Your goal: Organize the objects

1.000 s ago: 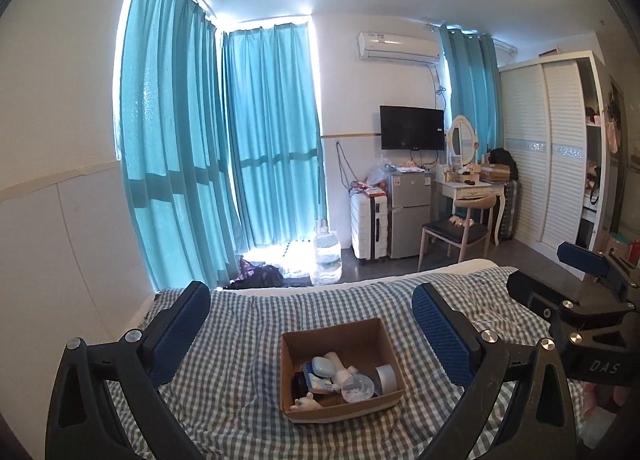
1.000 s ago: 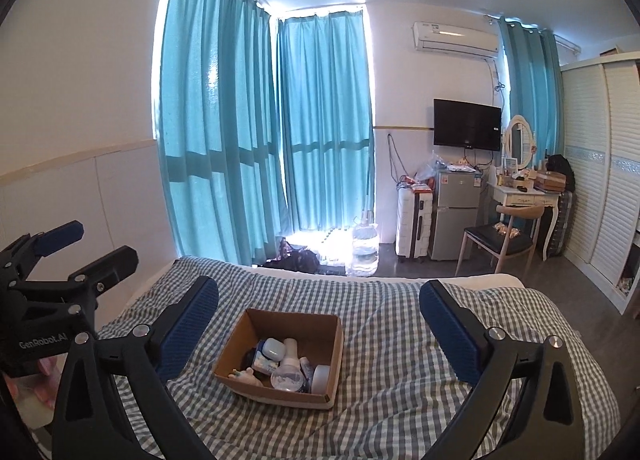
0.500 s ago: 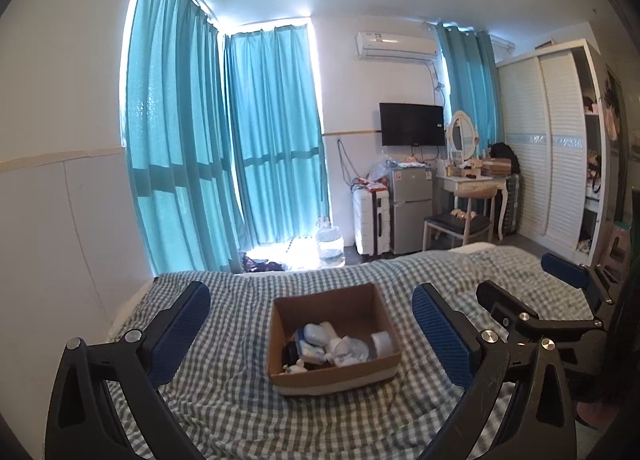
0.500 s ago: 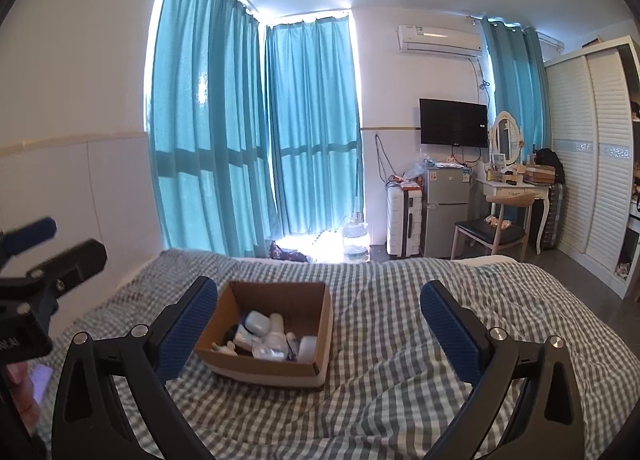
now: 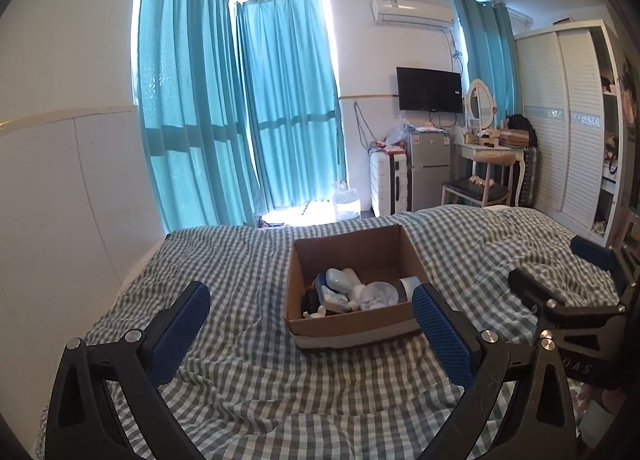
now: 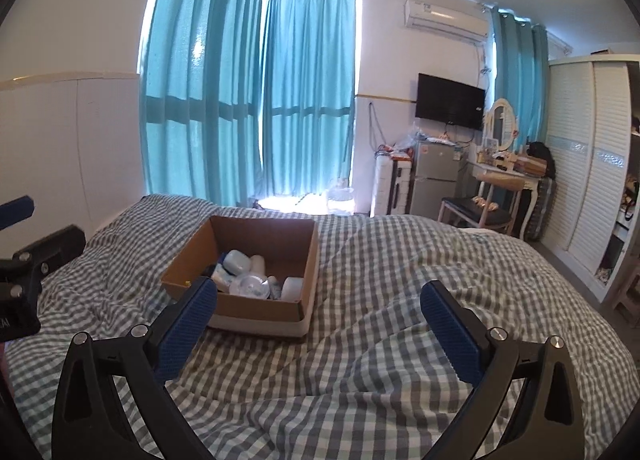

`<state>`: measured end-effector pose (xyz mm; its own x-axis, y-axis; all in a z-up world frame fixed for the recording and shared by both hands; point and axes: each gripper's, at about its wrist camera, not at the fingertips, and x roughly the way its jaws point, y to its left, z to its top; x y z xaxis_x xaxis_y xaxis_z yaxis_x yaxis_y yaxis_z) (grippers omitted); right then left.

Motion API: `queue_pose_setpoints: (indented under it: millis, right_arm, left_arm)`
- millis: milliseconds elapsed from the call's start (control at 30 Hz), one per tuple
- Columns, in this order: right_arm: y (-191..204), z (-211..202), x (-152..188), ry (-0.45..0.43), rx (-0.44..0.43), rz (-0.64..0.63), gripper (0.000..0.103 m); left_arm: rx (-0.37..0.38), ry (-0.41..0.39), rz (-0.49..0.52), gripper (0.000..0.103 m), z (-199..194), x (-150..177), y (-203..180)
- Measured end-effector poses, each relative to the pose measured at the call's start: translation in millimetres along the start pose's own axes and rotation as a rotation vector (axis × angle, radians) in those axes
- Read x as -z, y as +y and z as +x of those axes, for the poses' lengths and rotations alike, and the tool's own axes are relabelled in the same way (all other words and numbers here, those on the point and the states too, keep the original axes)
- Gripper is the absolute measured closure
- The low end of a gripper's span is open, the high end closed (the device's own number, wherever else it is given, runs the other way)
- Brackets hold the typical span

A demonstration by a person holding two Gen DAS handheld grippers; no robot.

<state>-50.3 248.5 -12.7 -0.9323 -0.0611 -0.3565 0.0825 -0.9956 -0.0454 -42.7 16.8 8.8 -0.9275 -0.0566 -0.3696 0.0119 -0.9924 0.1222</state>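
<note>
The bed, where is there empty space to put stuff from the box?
Bare blanket stretches right of the cardboard box, toward the wardrobe. Another free patch lies left of the box, toward the white wall panel. The box inside is crowded with bottles and jars. Both the left gripper and right gripper are open and empty.

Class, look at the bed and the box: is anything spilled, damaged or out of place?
Nothing spilled or damaged. The box sits upright on the rumpled checked bedcover, its small bottles jumbled in a heap.
</note>
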Motion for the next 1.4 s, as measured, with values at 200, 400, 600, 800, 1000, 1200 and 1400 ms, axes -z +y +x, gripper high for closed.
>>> queue_pose_setpoints:
  millis: [200,400,600,800,1000,1200,1400]
  right_arm:
    - [-4.9,0.2,-2.5,0.012,0.011,0.025,0.001]
    - [-3.5,0.7,-3.3,0.013,0.013,0.019,0.000]
    - [-5.9,1.1,-2.7,0.017,0.011,0.029,0.000]
    - [-4.8,1.6,-2.4,0.022,0.010,0.029,0.000]
    - [-3.3,1.6,-2.1,0.022,0.011,0.026,0.000]
    - [-3.2,3.2,-2.2,0.027,0.012,0.032,0.000]
    - [-3.6,2.8,-1.9,0.025,0.008,0.037,0.000]
  left_arm:
    - [-0.016,0.032,-0.056,0.000,2.1,2.1,10.3]
    - [-0.030,0.040,-0.048,0.000,1.9,2.7,9.7]
    - [-0.022,0.047,-0.043,0.000,3.2,3.2,8.3]
    - [-0.016,0.052,-0.041,0.000,3.2,3.9,7.0]
    - [-0.020,0.057,-0.046,0.000,4.5,4.9,7.3]
    - [-0.018,0.049,-0.046,0.000,3.5,4.5,8.1]
    - [-0.016,0.052,-0.042,0.000,3.6,6.0,8.2]
